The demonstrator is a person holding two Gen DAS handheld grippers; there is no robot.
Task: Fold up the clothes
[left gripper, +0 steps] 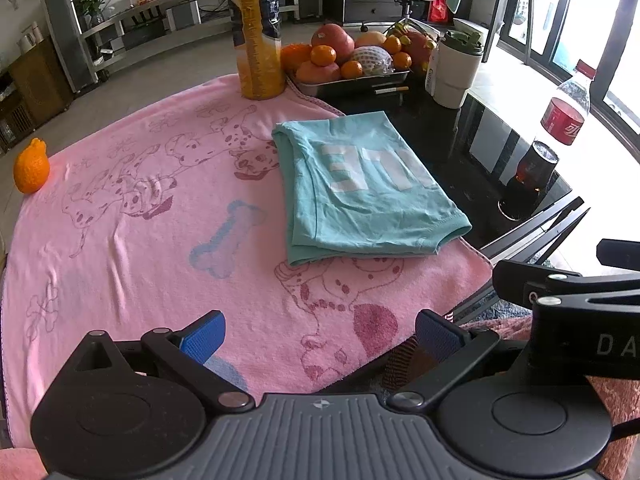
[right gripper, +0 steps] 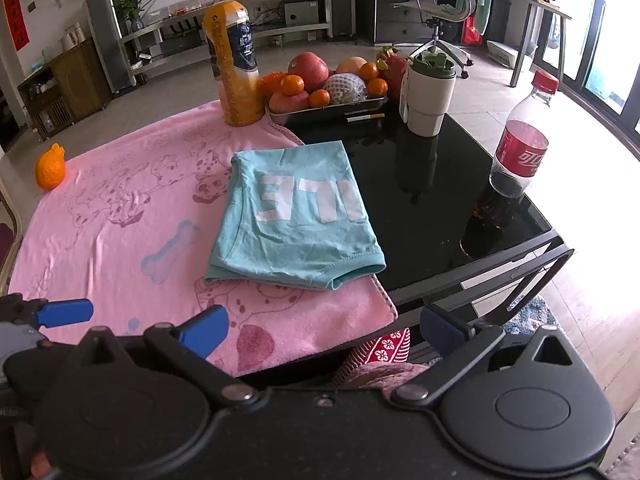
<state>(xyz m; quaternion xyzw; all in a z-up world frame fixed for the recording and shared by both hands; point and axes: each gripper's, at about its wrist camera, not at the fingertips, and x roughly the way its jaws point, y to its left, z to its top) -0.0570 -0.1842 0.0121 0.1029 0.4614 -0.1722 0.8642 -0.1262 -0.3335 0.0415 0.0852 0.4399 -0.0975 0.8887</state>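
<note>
Lying folded into a compact rectangle, teal T-shirt (left gripper: 362, 184) shows mirrored white letters on top; it rests on pink dog-print towel (left gripper: 132, 216), far edge overhanging black glass bench (right gripper: 432, 200). Left claw (left gripper: 320, 338) and right claw (right gripper: 324, 330) spread, empty.

Our black glass table (right gripper: 420, 216)
Beyond our fingers lie a pink towel (right gripper: 120, 216), fruit tray (right gripper: 320, 110), cup (right gripper: 428, 96) and cola bottle (right gripper: 520, 148).
</note>
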